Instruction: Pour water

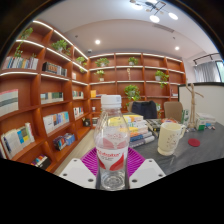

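A clear plastic water bottle [112,140] with a red and white label and a white cap stands upright between my fingers. My gripper [112,168] is shut on it: the magenta pads [90,160] press against its lower half on both sides. Its base shows just above the fingers' roots, and whether it rests on the table is hidden. A clear empty plastic cup [170,137] stands on the dark table [195,160], ahead and to the right of the bottle, apart from it.
A small red thing [194,142] lies on the table to the right of the cup. A stack of books [138,128] lies behind the bottle. Wooden bookshelves [40,100] line the left and far walls. Chairs [146,109] and a potted plant [131,93] stand beyond.
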The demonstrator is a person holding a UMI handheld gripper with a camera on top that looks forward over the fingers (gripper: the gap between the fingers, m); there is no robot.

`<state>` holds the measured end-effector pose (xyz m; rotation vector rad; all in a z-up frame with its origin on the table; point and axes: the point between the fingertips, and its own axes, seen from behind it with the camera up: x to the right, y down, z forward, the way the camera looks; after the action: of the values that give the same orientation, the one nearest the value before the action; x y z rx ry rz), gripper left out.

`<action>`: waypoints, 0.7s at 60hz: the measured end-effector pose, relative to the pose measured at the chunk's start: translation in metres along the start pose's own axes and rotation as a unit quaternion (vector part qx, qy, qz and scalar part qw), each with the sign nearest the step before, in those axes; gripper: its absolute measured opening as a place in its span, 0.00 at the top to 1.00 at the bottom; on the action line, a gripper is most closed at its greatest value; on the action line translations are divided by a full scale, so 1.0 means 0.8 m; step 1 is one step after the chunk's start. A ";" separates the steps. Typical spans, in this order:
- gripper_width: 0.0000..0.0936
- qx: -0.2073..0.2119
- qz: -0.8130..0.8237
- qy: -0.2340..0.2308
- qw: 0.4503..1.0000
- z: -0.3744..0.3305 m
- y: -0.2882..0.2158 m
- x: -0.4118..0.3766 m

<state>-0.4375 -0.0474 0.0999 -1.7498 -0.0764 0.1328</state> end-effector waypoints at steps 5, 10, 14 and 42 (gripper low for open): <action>0.62 -0.001 0.020 0.000 1.000 0.007 -0.001 0.009; 0.62 -0.010 0.061 0.001 0.998 0.006 -0.005 0.011; 0.62 -0.013 0.115 -0.009 0.993 0.018 -0.012 0.027; 0.60 0.060 0.658 -0.099 0.744 0.097 -0.137 0.118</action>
<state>-0.3517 0.0596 0.1893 -1.3382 1.0239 1.3211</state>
